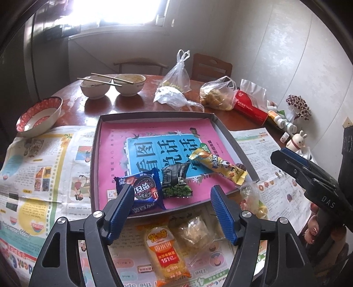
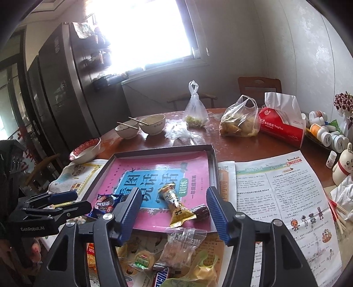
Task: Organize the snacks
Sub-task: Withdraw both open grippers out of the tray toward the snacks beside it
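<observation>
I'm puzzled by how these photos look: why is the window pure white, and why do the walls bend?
Left wrist view: the bright window is overexposed, glare bleaching its frame, and the grey shallow tray bows outward. Right wrist view: the window also blows out, the dark tall fridge leans, corners go black; that is fisheye distortion.

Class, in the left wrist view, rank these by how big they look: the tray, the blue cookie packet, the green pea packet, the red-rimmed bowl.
1. tray, clearly largest.
2. red-rimmed bowl.
3. blue cookie packet.
4. green pea packet.
The packets look nearly alike, and the cookie packet lies nearer the camera, so that order is unsure.
</observation>
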`<state>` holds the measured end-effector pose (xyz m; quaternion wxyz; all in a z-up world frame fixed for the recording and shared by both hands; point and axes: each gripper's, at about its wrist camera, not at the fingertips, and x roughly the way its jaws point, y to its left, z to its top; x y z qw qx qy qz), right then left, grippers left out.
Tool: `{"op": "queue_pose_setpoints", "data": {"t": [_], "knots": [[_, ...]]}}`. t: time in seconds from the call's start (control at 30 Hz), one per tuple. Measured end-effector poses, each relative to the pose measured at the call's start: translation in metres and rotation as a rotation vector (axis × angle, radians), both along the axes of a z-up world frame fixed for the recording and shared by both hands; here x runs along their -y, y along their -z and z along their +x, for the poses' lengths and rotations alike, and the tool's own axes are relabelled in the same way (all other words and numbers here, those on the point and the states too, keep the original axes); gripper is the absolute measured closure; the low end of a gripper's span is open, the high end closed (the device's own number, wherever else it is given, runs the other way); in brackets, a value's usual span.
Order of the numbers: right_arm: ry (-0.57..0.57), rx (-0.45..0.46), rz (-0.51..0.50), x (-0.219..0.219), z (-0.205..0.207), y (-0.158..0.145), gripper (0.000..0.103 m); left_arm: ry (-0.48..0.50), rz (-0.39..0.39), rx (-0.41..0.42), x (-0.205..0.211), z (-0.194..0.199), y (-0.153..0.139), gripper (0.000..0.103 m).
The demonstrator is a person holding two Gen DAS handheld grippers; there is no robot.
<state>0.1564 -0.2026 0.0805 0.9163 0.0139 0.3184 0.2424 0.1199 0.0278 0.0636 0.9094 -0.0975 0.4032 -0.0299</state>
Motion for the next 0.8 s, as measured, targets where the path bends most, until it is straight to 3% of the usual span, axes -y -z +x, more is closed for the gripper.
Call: {"op": "queue_pose_setpoints", "data": {"t": [0.8], "knots": [[-0.011,0.013,-0.016,0.002,-0.021,-0.006,0.04,0.009,-0.007,-0.017,0.001,-0.023,0.002,0.03]]}}
